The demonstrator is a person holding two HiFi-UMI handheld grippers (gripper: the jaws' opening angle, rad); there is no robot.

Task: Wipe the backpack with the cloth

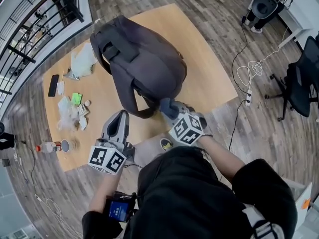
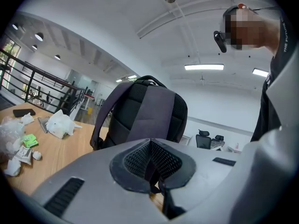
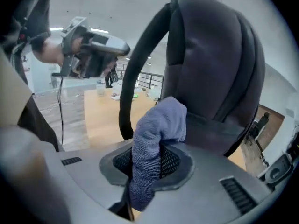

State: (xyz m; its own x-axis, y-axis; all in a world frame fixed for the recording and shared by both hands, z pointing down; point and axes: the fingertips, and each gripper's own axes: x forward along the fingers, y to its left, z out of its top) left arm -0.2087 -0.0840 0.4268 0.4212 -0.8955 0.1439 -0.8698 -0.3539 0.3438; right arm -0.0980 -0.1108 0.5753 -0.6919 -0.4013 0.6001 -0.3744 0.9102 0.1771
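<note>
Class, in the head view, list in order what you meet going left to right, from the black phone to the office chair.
In order: black phone → green packet → backpack → white cable → office chair.

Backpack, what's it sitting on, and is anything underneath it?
The backpack rests on the wooden table, with a strap looping out at its near side. Whatever lies beneath it is covered, so I cannot tell.

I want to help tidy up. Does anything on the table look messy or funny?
Yes. Crumpled wrappers and a scrunched white bag lie scattered over the left side of the table, beside the backpack. It looks like litter left lying about. Nothing looks spilled or broken.
</note>
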